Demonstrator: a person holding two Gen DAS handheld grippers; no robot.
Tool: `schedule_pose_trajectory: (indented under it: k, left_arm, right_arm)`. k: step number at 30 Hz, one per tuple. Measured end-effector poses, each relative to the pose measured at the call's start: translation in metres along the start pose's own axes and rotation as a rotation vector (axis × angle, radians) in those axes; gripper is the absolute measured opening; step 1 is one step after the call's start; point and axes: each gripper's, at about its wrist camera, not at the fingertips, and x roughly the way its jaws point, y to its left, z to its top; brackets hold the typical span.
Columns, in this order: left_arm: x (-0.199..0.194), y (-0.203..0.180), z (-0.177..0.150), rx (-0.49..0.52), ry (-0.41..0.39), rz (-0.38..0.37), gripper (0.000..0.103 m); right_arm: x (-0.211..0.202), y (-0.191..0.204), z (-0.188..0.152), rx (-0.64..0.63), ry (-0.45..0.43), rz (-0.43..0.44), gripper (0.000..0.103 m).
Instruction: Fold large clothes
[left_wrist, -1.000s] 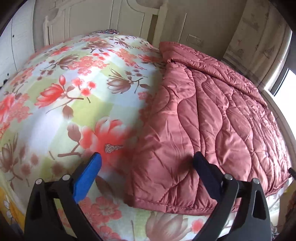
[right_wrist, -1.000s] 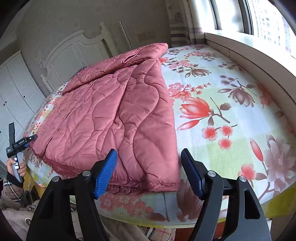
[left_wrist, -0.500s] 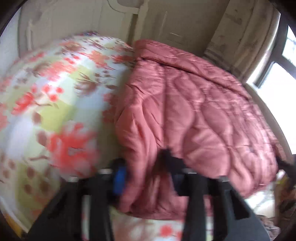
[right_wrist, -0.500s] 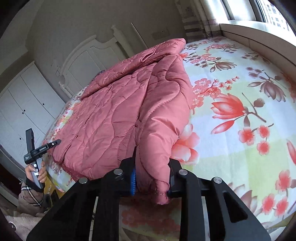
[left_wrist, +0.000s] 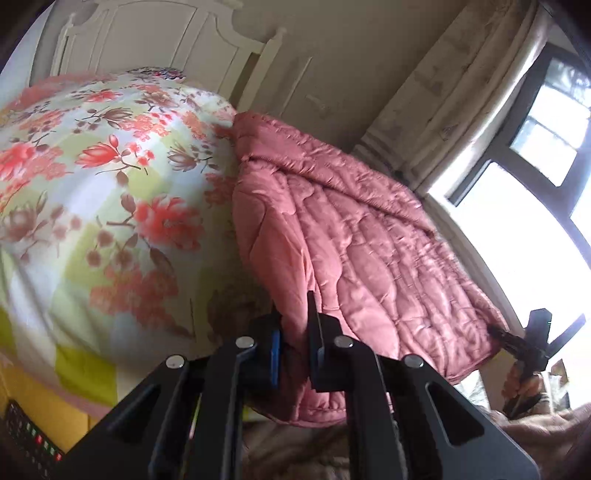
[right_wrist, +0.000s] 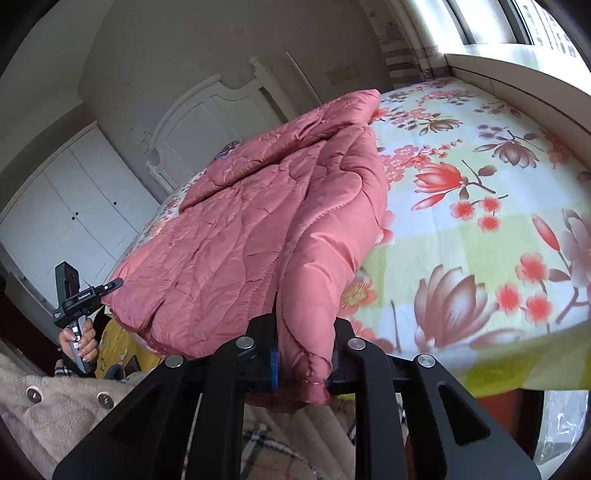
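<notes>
1. Quilt (left_wrist: 369, 258) spread along one side of the bed (left_wrist: 110, 192), over the floral sheet, near edge hanging just past the foot of the bed.
2. Now pinched at both near corners: left gripper (left_wrist: 295, 350) clamped on the corner beside the bare sheet, right gripper (right_wrist: 303, 354) clamped on the opposite corner.
3. Changed from a second ago: fingers then stood wide apart with the corners lying flat between them; since closed onto the fabric, the last of the closing within the half second just past.
4. Fabric bunched into a ridge rising from each pair of fingers (right_wrist: 274, 363), near edge lifted off the sheet, no longer flat.
5. Far end toward the headboard (right_wrist: 207, 110) lying on the bed, undisturbed.
6. Meaning for the task, as a judgement: grasp done, fold itself not yet made; near edge ready to be carried up and over toward the headboard.
7. Risk: slippery satin-like cloth held only by thin pinches, likely to slide out if pulled fast or unevenly.
</notes>
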Motion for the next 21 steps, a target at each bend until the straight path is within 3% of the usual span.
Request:
schedule_pose_trajectory:
  k: [5, 8, 10, 14, 18, 21]
  left_arm:
    - [-0.010, 0.000, -0.016, 0.033, 0.010, 0.033, 0.010]
    - [0.007, 0.010, -0.023, -0.029, 0.063, 0.073, 0.010]
    - [0.001, 0.010, -0.027, -0.027, 0.046, 0.057, 0.009]
    - [-0.041, 0.006, -0.018, -0.107, -0.079, -0.106, 0.007]
    - [-0.085, 0.000, 0.002, -0.117, -0.201, -0.220, 0.006]
    - [-0.106, -0.007, 0.008, -0.092, -0.247, -0.235, 0.006]
  right_arm:
    - [-0.021, 0.012, -0.011, -0.060, -0.010, -0.005, 0.018]
    - [-0.011, 0.006, -0.015, -0.029, 0.022, -0.039, 0.018]
    - [-0.020, 0.010, -0.018, -0.038, 0.003, -0.015, 0.018]
    - [-0.058, 0.032, -0.003, -0.044, -0.112, 0.055, 0.018]
    - [-0.103, 0.065, 0.022, -0.115, -0.237, 0.097, 0.018]
    - [-0.133, 0.086, 0.030, -0.191, -0.295, 0.096, 0.018]
